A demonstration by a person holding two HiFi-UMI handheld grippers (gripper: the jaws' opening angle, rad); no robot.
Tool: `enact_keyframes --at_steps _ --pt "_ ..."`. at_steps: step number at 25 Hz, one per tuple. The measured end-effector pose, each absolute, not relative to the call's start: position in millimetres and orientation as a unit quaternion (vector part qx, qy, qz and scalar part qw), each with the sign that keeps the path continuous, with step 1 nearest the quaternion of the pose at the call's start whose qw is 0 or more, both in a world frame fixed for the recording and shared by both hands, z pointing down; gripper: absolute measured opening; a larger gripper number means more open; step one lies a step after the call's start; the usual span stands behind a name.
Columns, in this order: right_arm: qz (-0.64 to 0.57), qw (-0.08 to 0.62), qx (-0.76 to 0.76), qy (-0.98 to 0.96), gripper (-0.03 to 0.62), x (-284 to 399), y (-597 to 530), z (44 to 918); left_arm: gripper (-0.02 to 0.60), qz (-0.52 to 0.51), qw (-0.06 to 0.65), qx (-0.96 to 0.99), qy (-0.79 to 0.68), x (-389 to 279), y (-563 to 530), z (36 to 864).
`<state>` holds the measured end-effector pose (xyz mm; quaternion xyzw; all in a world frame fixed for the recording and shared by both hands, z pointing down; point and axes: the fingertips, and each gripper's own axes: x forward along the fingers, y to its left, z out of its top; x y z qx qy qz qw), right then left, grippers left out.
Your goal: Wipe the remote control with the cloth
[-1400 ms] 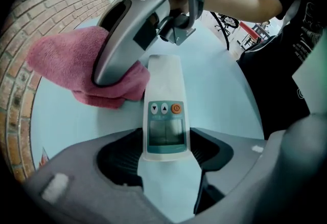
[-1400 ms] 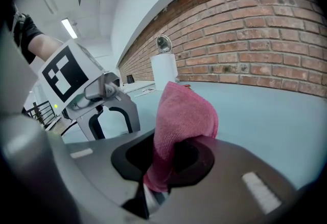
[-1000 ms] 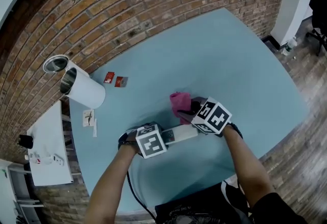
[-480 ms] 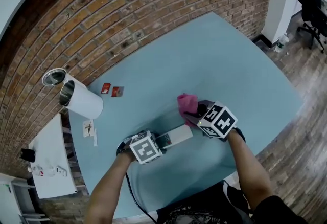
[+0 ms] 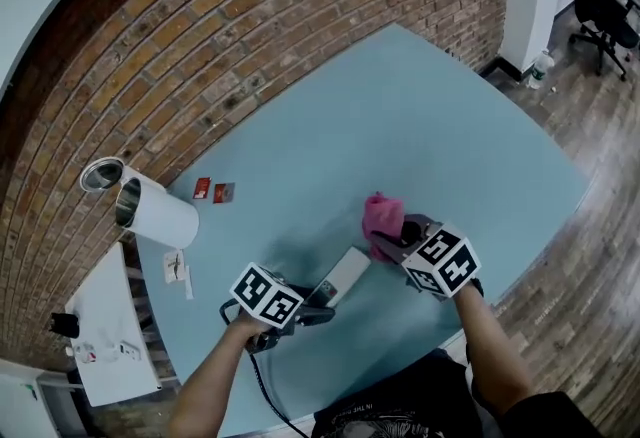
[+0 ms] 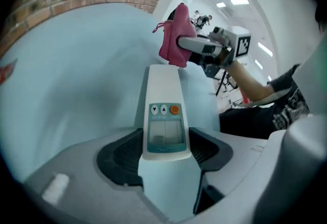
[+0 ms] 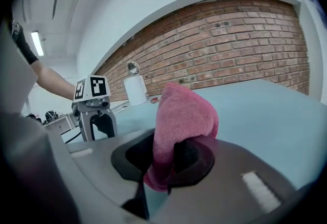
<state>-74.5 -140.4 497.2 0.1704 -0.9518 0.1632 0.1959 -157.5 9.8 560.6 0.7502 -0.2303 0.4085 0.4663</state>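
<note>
1. Nearest, my left claw (image 6: pixel 164 155) is closed on the display end of the remote control (image 6: pixel 164 100); it is stiff, smooth plastic, probably light and slippery, so I grip its sides.
2. Further, my right claw (image 7: pixel 171 161) pinches the pink cloth (image 7: pixel 186 108), soft and bunched, just beyond the remote's far end.
3. Behind both spreads the blue tabletop (image 5: pixel 430 126).

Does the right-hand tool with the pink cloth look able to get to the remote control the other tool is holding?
Probably yes. The right tool grips the pink cloth, close beside the far end of the remote control held in the left tool; nothing stands between them.
</note>
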Motion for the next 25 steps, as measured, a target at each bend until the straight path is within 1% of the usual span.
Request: enact_keyframes --at_steps 5,12,14,20,25 --pt "0.163 0.189 0.186 -0.95 0.067 -66 -132 503 0.29 0.278 0.569 0.752 -0.184 -130 22 541" --pt "0.187 0.146 0.266 -0.934 0.067 -47 -146 505 0.29 0.034 0.688 0.698 -0.196 -122 -6 518" --pt "0.189 0.14 0.285 -0.929 0.067 -43 -149 507 0.288 -0.012 0.695 0.69 -0.201 -124 -14 516" --pt "0.171 0.149 0.295 -0.928 0.067 -49 -148 510 0.288 -0.104 0.701 0.673 -0.213 -126 -28 513" --pt "0.164 0.152 0.28 -0.934 0.067 -65 -144 512 0.288 -0.121 0.701 0.669 -0.216 -122 -33 513"
